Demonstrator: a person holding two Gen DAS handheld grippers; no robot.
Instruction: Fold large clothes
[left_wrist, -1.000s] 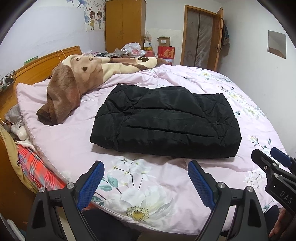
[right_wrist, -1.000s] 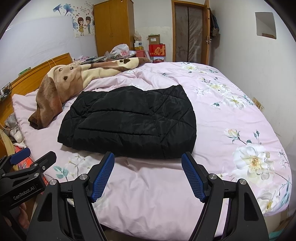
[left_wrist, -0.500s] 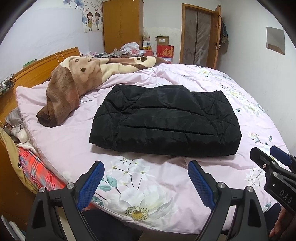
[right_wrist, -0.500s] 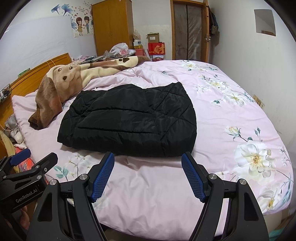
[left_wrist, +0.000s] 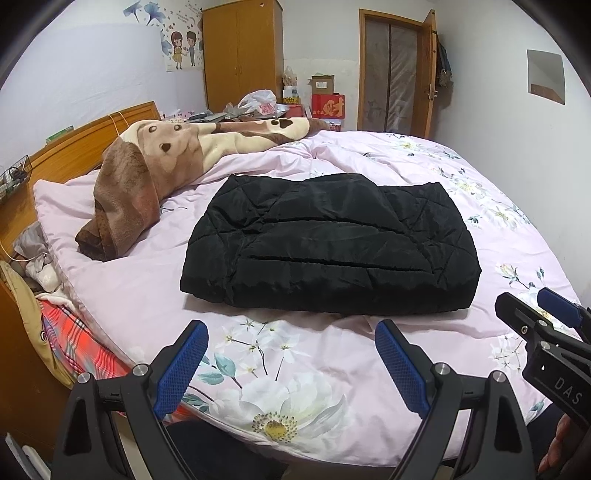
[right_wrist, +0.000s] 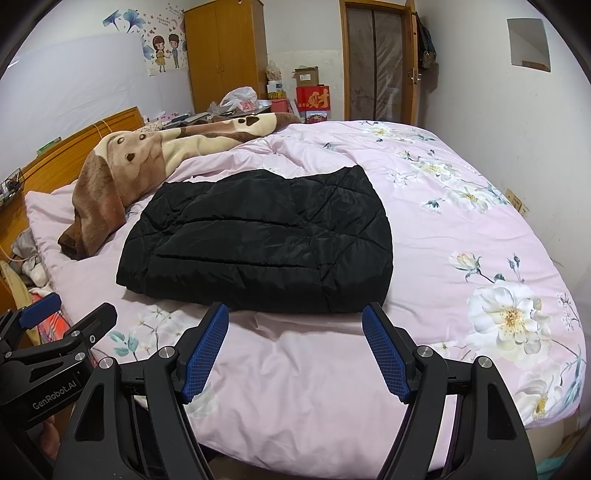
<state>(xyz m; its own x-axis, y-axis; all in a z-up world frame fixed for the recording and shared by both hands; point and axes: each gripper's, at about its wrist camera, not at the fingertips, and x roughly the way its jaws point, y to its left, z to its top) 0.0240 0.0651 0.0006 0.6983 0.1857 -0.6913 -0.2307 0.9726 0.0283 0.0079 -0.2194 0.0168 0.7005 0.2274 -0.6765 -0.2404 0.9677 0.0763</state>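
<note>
Left claw (left_wrist: 290, 363) spread wide, right claw (right_wrist: 295, 350) likewise, side by side

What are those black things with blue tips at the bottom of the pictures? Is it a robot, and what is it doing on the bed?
It isn't a robot. A person holds a grabbing tool in each hand, and each tool carries a camera looking out along its jaws. One picture comes from the left gripper, the other from the right gripper. The blue parts are grippy pads. Both tools are open and hold nothing. In front of them, a folded black jacket lies on the pink flowered bed cover. Beside it, a brown bear blanket is bunched up near the wooden headboard. Each picture also shows the other tool at its edge.
</note>
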